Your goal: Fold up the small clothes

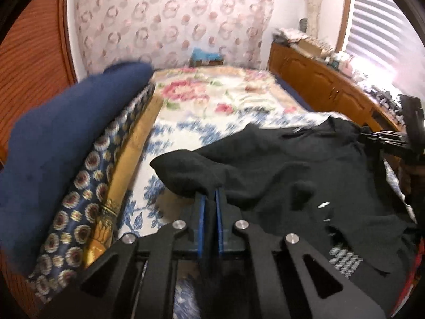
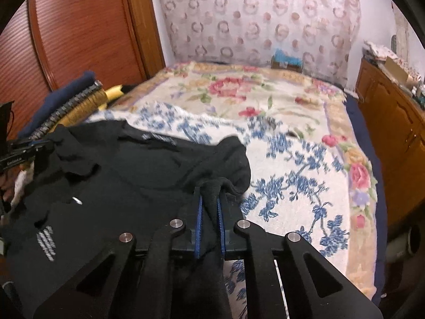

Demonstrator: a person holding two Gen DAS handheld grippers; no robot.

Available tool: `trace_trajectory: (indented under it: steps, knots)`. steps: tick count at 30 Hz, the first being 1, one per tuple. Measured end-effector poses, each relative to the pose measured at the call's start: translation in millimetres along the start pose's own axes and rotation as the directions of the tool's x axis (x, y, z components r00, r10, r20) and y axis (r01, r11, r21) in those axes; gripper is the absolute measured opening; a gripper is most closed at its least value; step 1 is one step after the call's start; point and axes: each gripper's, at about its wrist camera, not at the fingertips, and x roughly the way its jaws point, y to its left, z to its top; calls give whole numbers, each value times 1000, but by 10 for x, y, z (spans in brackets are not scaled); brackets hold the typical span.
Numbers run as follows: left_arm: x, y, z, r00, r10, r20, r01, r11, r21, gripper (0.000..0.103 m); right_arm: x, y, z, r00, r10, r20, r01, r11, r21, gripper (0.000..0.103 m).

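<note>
Cloth filled both sets of tongs. The left gripper had its blue-lined jaws drawn nearly together, clamped on a bunched corner of the black garment, whose fabric humped up over the fingertips. The right gripper was likewise pinched shut on the opposite corner of the same garment, with a fold of black cloth running down between its blue pads. No earlier picture was given, so nothing can be told of how the jaws got there.

The garment hung stretched between the two grippers, above the near part of the bed, its lower part draped toward the camera. White printed lettering showed on it, and a dark neck label sat near its upper edge.

Under it lay a white spread with blue flowers, and beyond that a blanket with pink roses. One stack of folded cloth stood at the left side of the bed: a navy piece on top, a patterned medallion fabric below it, and a golden layer beside that. A wooden cabinet ran along the right side, its top crowded with small things too blurred to count. One small blue-topped box sat at the far end of the bed, against the curtain.

Nothing stood between the grippers and the garment.
</note>
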Motion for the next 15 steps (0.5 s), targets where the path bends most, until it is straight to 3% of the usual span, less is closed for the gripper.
trace_trajectory:
  steps: [9, 15]
  knots:
    - [-982, -233, -111, 989, -52, 136, 47, 998, 46, 4, -872, 395, -36, 993, 15, 121, -10, 999, -45, 6]
    - [-1617, -271, -577, 982, -72, 174, 66, 997, 43, 4, -1469, 709, -384, 989, 34, 145, -24, 998, -66, 6]
